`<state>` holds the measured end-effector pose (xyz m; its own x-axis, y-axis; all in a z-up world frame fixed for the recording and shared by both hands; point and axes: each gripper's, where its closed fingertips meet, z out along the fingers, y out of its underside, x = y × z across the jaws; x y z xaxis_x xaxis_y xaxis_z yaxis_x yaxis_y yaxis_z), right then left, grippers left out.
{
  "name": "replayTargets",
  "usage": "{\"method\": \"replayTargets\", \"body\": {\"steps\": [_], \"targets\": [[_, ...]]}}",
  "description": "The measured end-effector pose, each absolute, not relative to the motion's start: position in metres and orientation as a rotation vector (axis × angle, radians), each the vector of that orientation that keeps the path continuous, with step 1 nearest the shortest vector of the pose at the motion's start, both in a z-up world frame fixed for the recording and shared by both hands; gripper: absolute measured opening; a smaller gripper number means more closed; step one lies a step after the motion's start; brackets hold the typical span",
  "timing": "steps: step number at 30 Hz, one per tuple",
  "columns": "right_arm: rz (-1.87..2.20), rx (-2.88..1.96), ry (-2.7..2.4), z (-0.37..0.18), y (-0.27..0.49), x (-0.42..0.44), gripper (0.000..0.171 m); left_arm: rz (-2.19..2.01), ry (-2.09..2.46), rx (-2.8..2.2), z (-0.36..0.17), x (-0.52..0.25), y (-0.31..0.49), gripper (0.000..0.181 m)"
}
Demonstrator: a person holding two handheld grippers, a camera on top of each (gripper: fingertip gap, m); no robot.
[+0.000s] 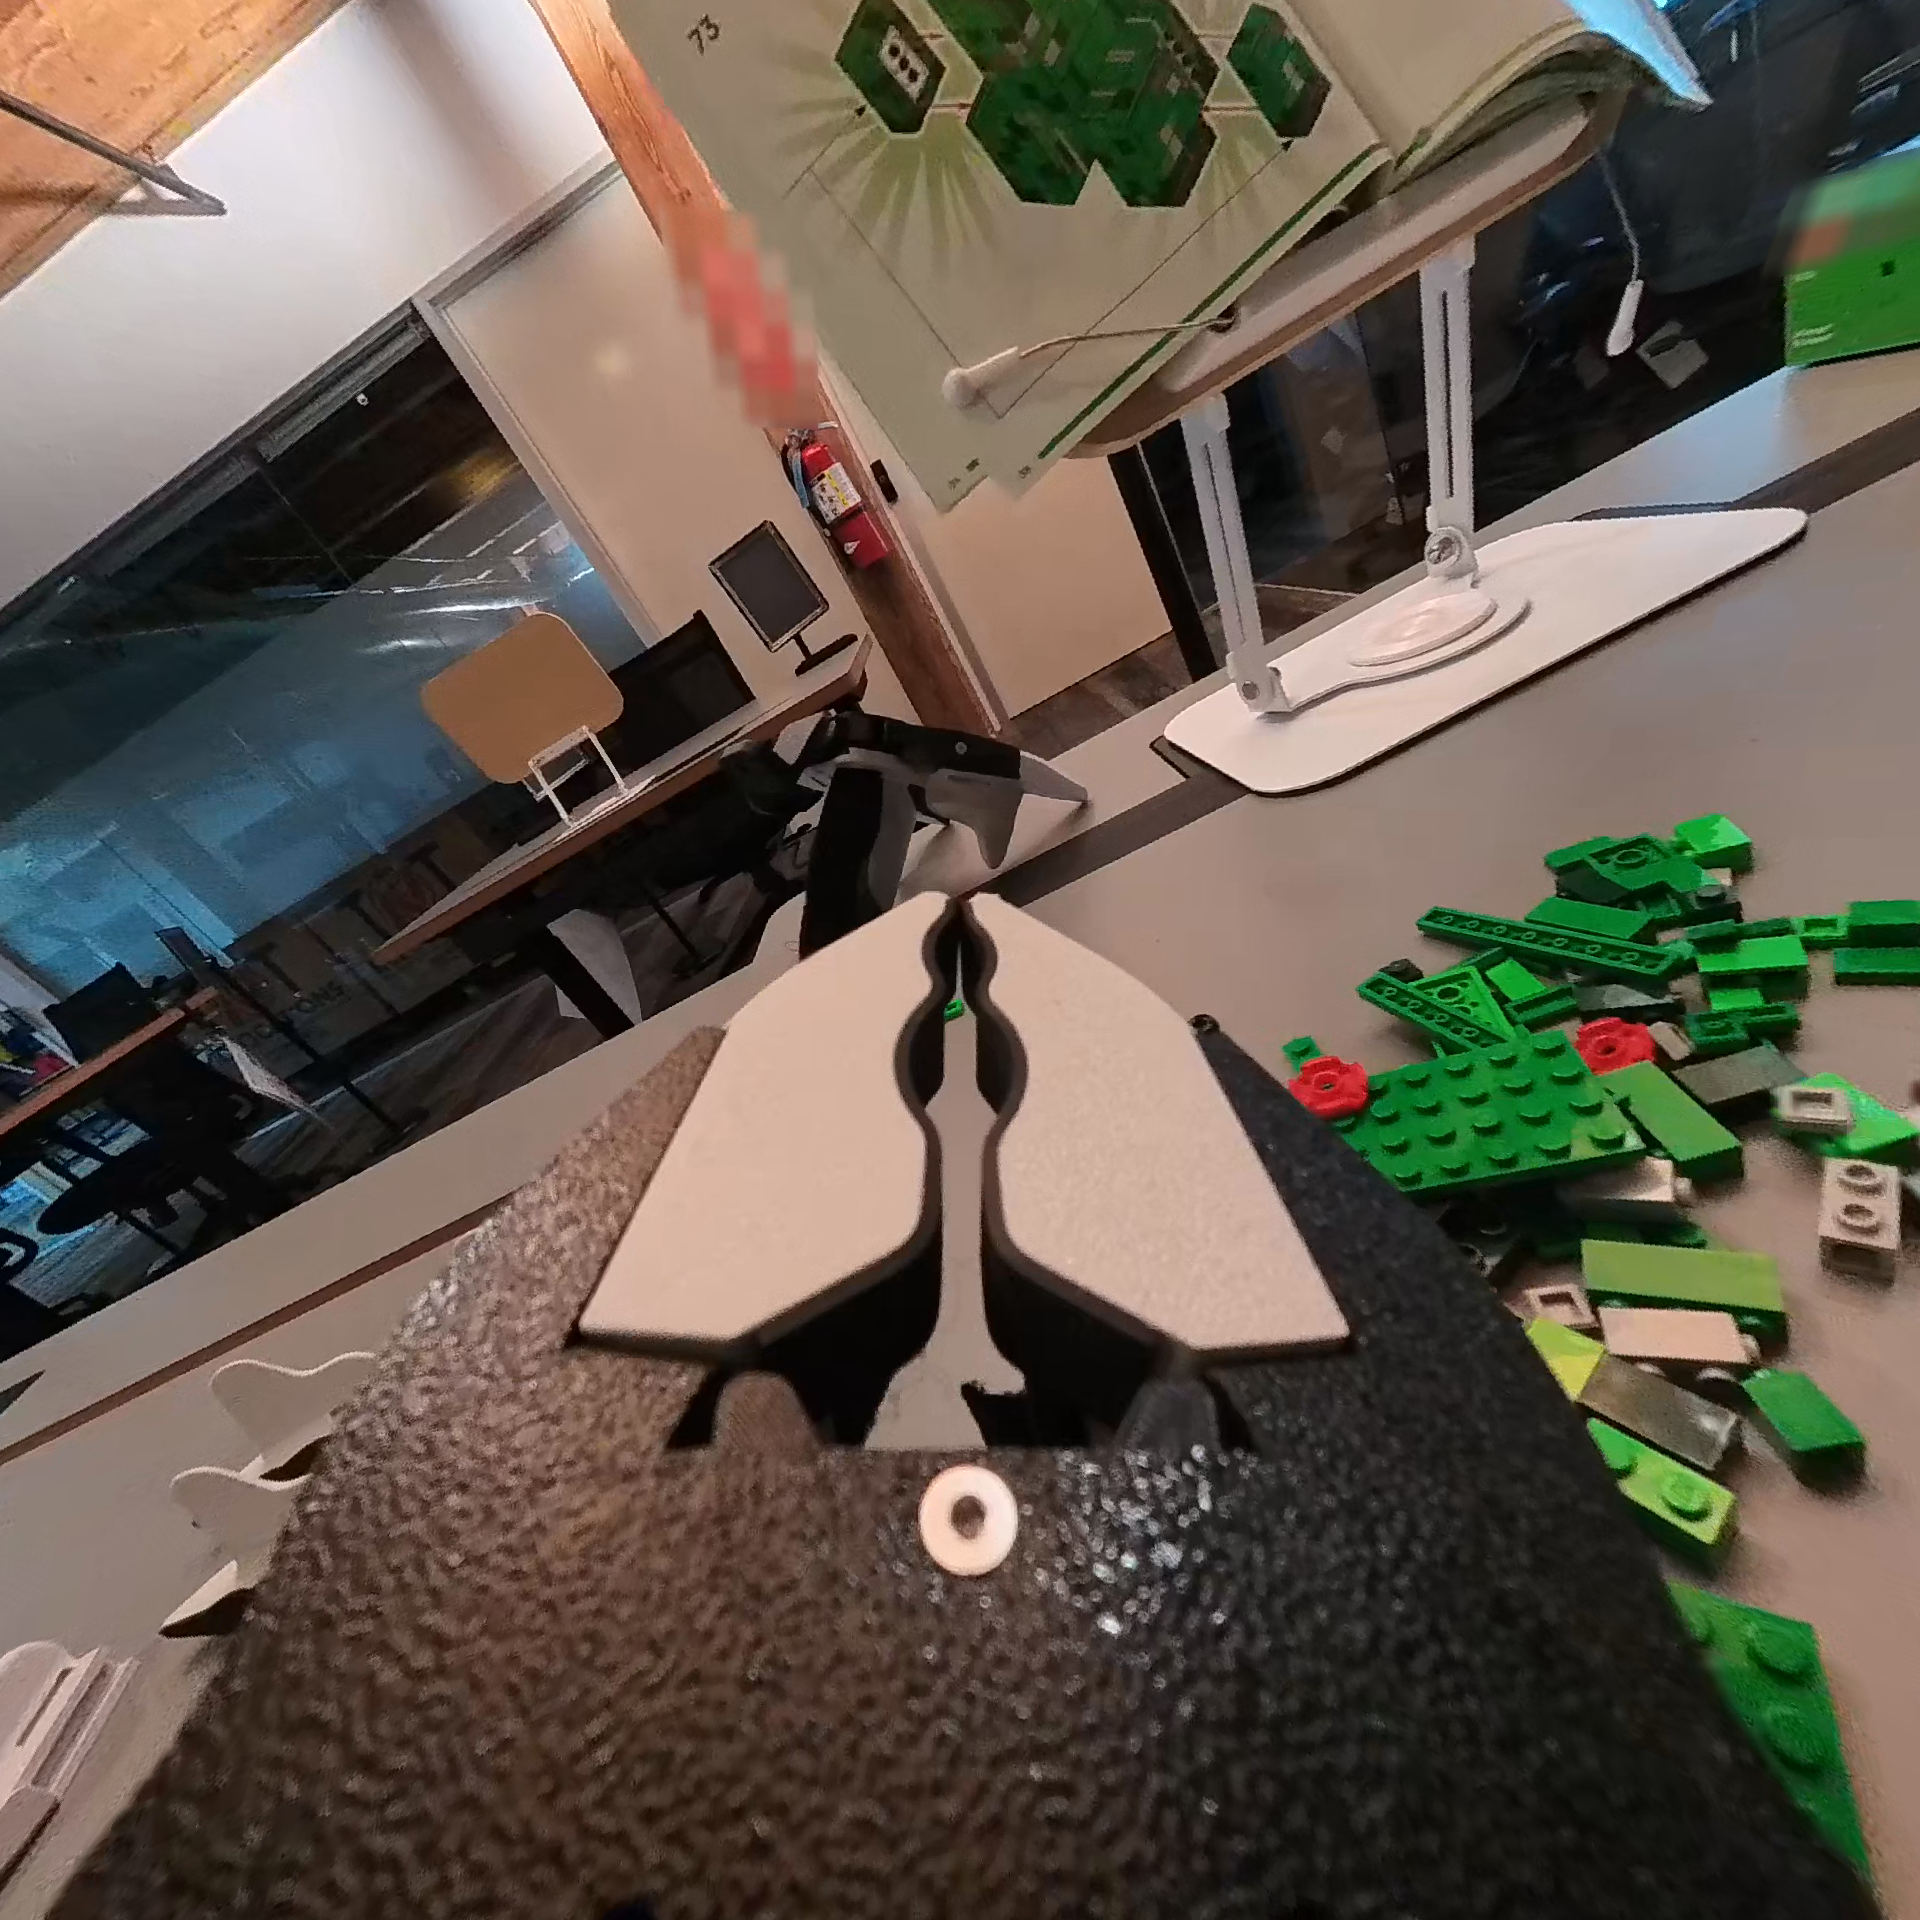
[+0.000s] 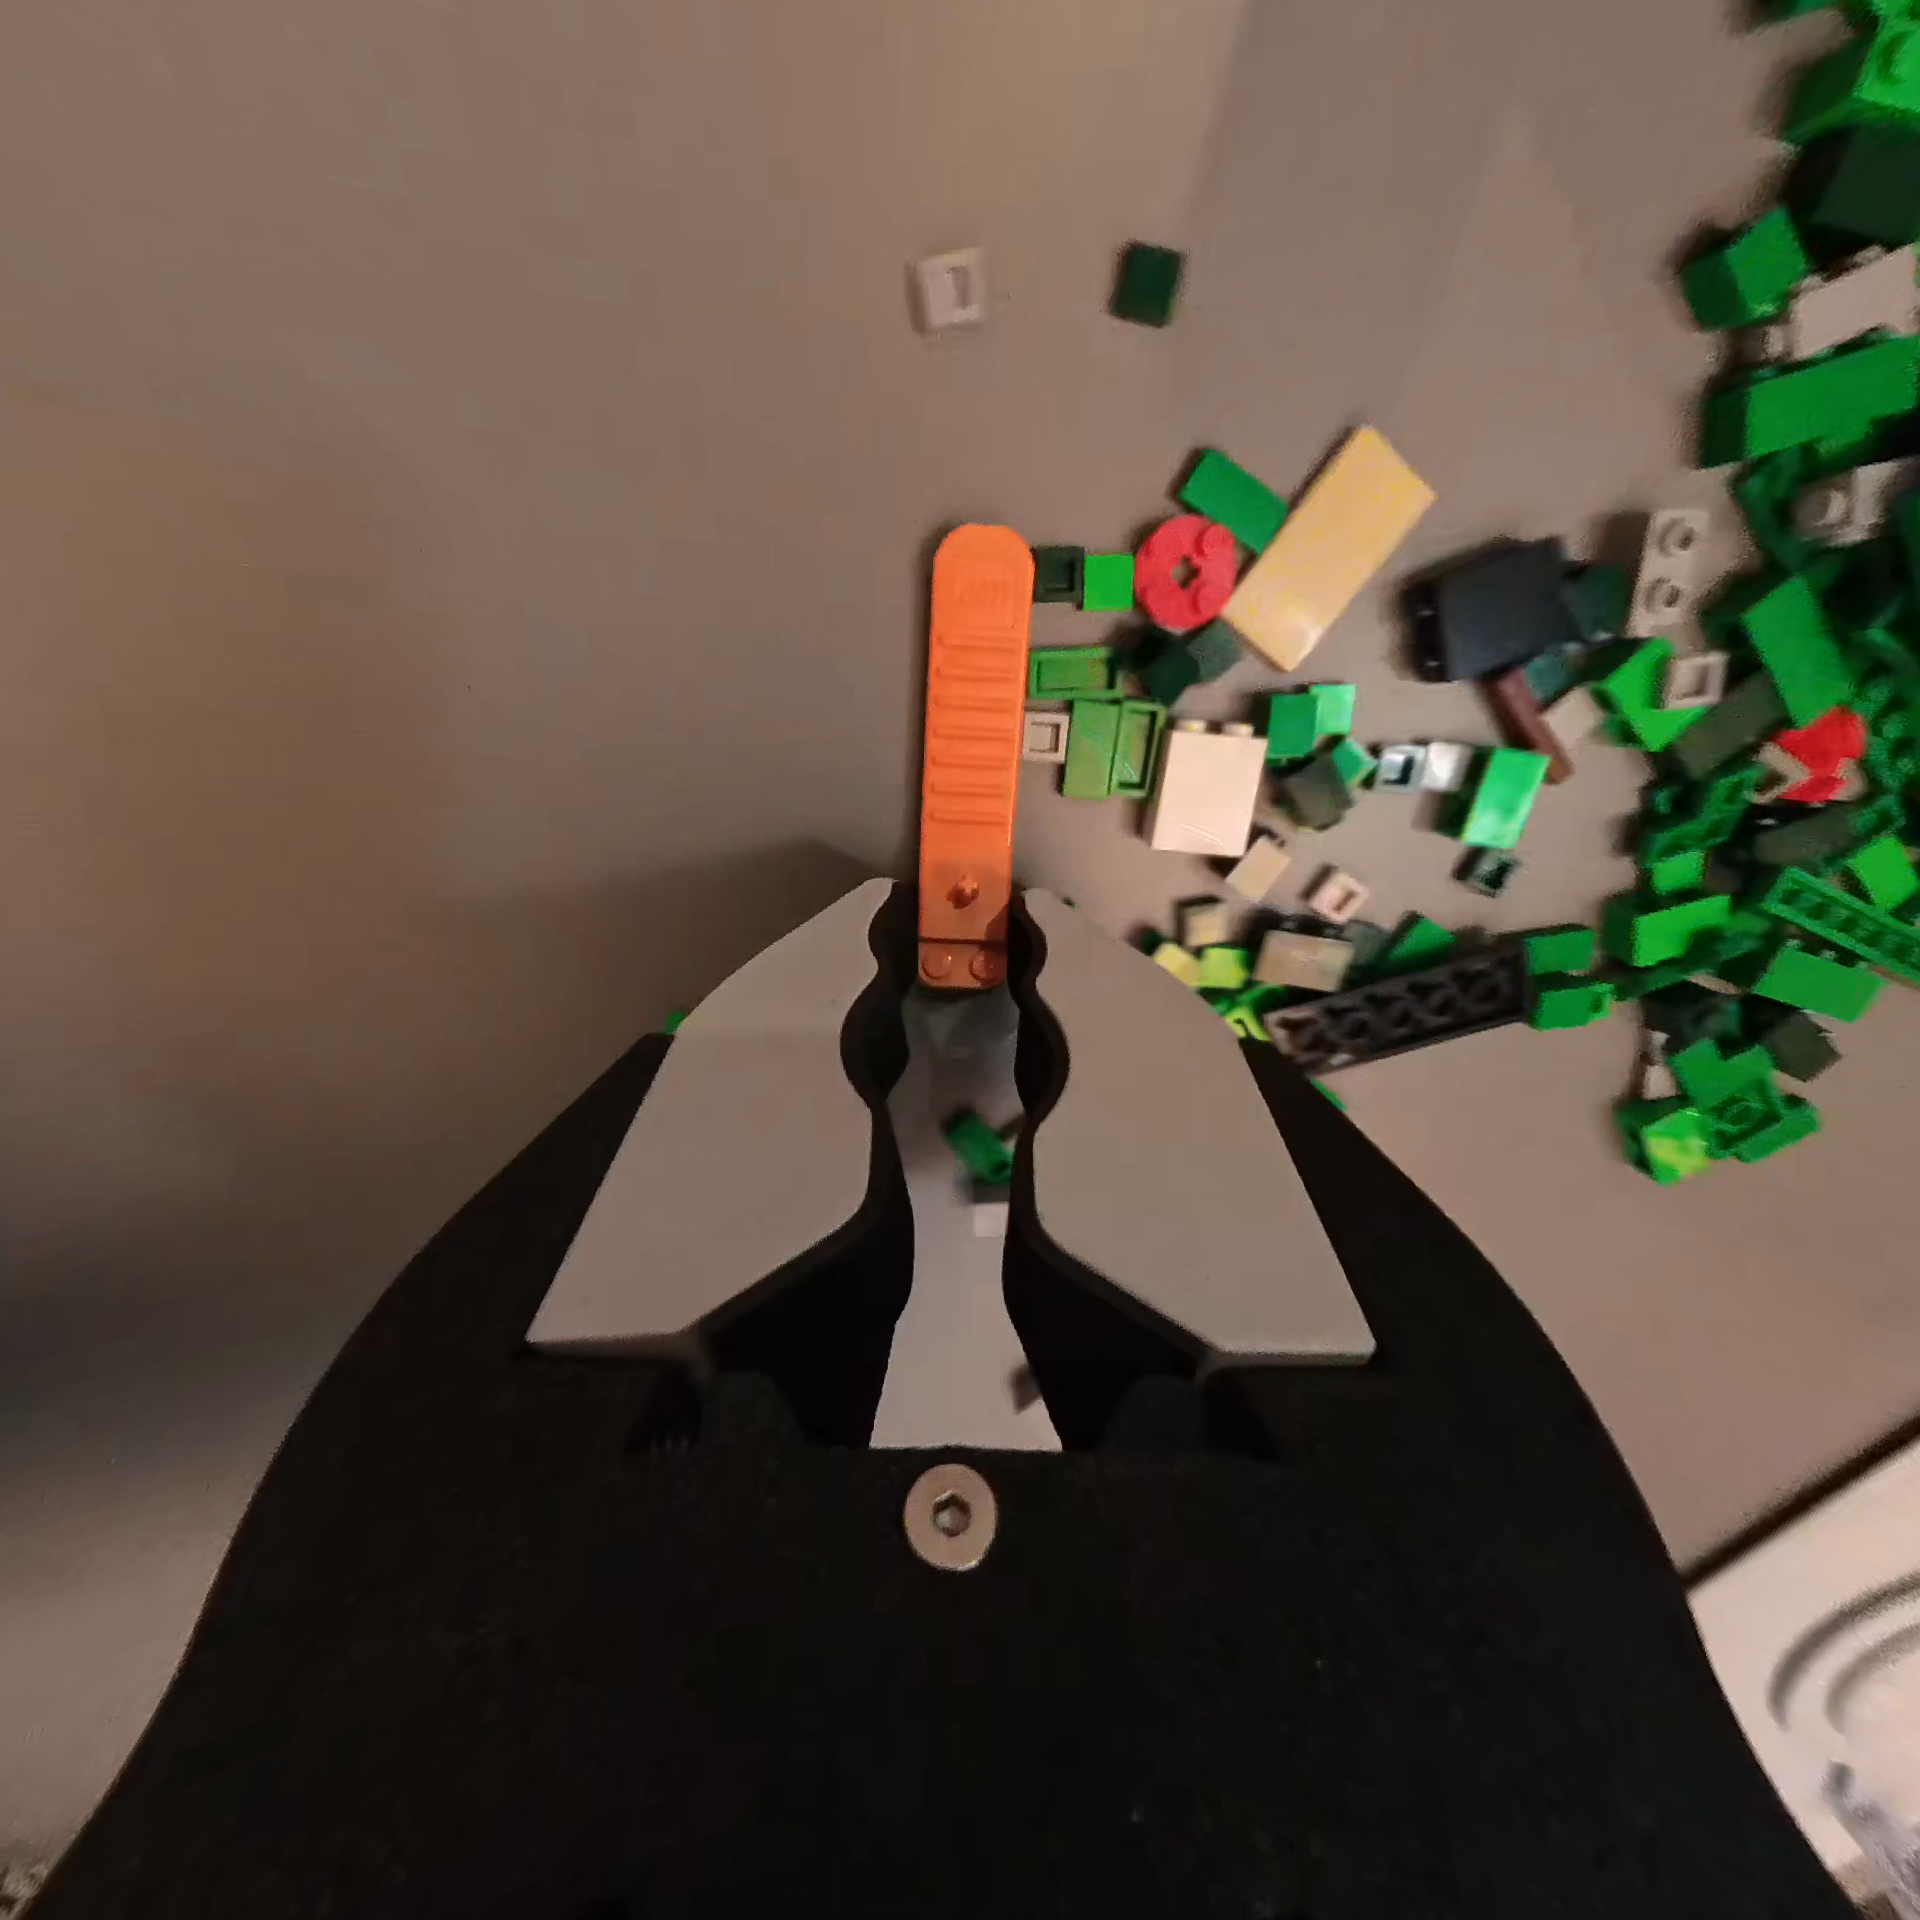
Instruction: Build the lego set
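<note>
The right tongs (image 2: 958, 940) grip the orange brick separator (image 2: 975, 727) above the worktop (image 2: 468, 520). The left tongs (image 1: 961, 914) are closed and empty. Likely a tool-handling step; next calls for a brick to pry.

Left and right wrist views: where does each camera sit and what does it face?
Left wrist view: on the left gripper, jaws shut and empty, facing across the table toward the instruction booklet on its stand.
Right wrist view: on the right gripper, looking down, gripping an orange brick separator.
Shared: the green brick pile.
</note>
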<state>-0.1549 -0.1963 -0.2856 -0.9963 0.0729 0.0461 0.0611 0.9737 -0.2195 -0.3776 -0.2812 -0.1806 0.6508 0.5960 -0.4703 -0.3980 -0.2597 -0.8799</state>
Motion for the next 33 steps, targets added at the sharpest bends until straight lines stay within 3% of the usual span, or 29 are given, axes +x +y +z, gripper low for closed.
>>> {"method": "replayTargets", "body": {"steps": [9,15,22,33], "targets": [[0.328,-0.277,-3.034,-0.278,-0.188,-0.207,0.016,0.977,-0.184,-1.547,-0.176,-0.381,-0.288,0.0],[0.716,-0.231,-3.031,-0.246,-0.277,-0.171,0.016,1.195,-0.2,-1.426,-0.149,-0.401,-0.321,0.0],[0.49,-0.097,-3.047,-0.275,-0.325,-0.158,0.016,1.257,-0.528,-1.237,-0.129,-0.447,-0.399,0.0],[0.258,-0.191,-3.052,-0.286,-0.307,-0.238,0.017,1.203,-0.595,-1.275,-0.143,-0.462,-0.406,0.0]]}}
